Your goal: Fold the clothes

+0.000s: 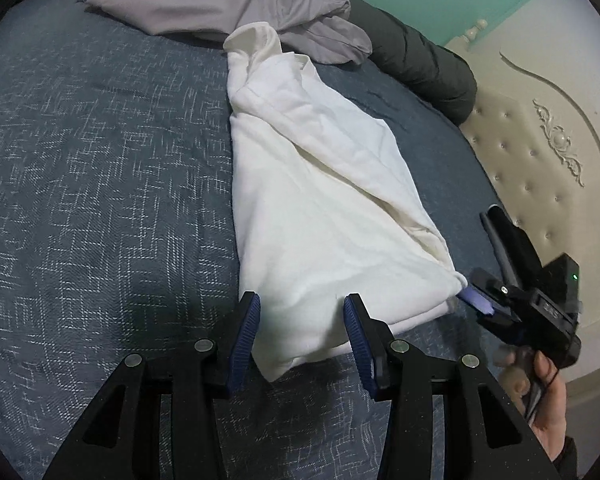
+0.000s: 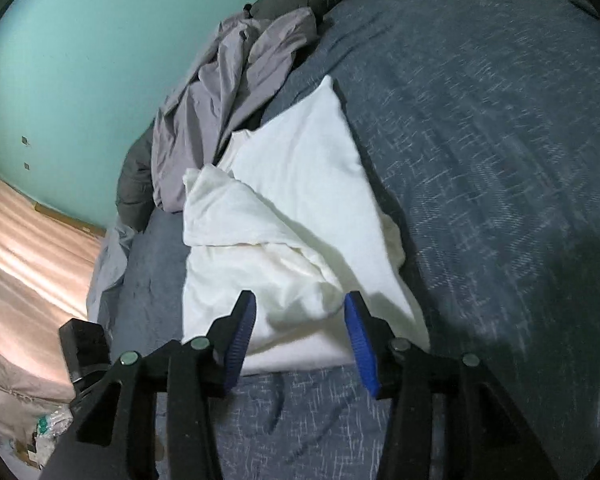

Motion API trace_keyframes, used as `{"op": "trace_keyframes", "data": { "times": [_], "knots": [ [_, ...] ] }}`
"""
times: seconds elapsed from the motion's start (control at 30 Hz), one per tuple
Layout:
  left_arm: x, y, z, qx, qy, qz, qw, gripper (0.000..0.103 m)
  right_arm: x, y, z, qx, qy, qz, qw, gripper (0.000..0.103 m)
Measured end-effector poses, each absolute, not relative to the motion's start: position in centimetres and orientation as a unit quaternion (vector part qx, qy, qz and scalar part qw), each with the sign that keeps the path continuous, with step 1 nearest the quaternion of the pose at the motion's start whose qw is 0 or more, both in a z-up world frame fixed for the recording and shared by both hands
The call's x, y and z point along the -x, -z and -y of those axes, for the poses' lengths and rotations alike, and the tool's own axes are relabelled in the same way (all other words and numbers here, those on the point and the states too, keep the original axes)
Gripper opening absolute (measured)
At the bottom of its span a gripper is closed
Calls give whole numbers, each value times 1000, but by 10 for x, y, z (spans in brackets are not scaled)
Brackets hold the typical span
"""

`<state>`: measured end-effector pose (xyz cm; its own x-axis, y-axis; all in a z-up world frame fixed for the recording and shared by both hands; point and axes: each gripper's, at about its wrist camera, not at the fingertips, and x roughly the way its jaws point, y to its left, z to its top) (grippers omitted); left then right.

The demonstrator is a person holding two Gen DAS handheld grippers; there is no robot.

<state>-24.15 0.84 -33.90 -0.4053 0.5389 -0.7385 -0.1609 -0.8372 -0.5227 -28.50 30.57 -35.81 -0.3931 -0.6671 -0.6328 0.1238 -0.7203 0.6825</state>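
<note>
We saw a white garment lying lengthwise, partly folded, on the blue bed, a crumpled grey garment just beyond.

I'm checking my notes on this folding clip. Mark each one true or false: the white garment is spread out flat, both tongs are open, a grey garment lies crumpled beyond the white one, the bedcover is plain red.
1. The white garment is spread out flat. False: it is folded into a narrow strip.
2. Both the left tongs and the right tongs are open. True.
3. A grey garment lies crumpled beyond the white one. True.
4. The bedcover is plain red. False: it is dark blue with pale flecks.
</note>
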Motion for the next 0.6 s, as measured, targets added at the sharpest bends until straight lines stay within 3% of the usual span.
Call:
{"op": "trace_keyframes", "data": {
  "times": [0.03,0.13,0.43,0.6],
  "knots": [
    [241,339,-8,501,-817,187,216,48,286,360,-303,-493,785,275,254,26],
    [241,340,-9,503,-816,182,219,48,288,358,-300,-488,789,268,261,9],
    [237,337,-17,508,-817,157,222,48,281,322,-314,-453,826,206,266,4],
    [234,336,-16,509,-816,163,220,48,274,330,-325,-446,832,221,246,4]
  ]
}}
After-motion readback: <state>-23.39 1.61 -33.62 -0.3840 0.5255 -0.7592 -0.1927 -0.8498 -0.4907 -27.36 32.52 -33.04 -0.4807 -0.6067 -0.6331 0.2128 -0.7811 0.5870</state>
